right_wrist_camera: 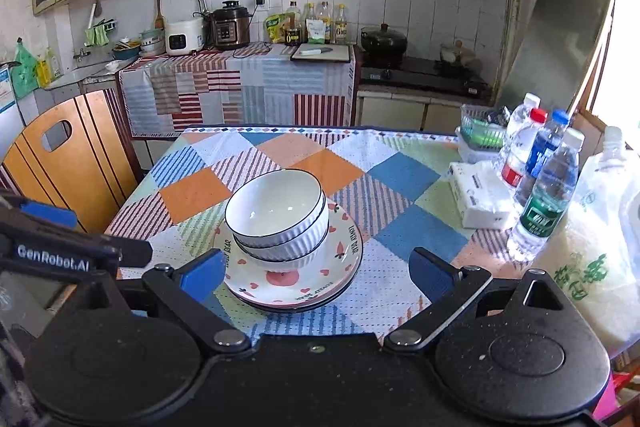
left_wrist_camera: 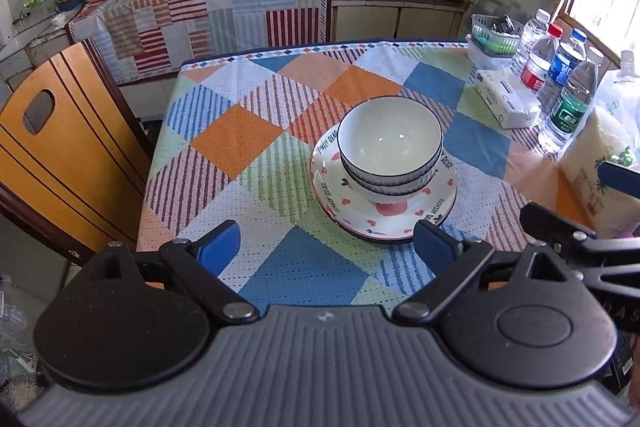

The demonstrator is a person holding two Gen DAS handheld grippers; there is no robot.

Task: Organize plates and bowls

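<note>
Two white bowls [left_wrist_camera: 390,147] nested, standing on stacked plates [left_wrist_camera: 384,203] with pink heart print, centre of checked tablecloth [left_wrist_camera: 240,131]; in right view same stack [right_wrist_camera: 288,251] lower centre. Left gripper [left_wrist_camera: 326,249] spread wide, nothing between fingers, clear of plates. Right gripper [right_wrist_camera: 316,275] likewise spread, empty, near stack. Water bottles [right_wrist_camera: 536,179] right edge. Wooden chair [left_wrist_camera: 60,147] left.

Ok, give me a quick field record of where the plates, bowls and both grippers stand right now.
bowls: two white bowls nested
plates: stacked plates under the bowls, heart print on top one
stack place: middle of the checked tablecloth
left gripper: open, holds nothing, short of the stack
right gripper: open, holds nothing
table edge: water bottles, tissue pack
</note>
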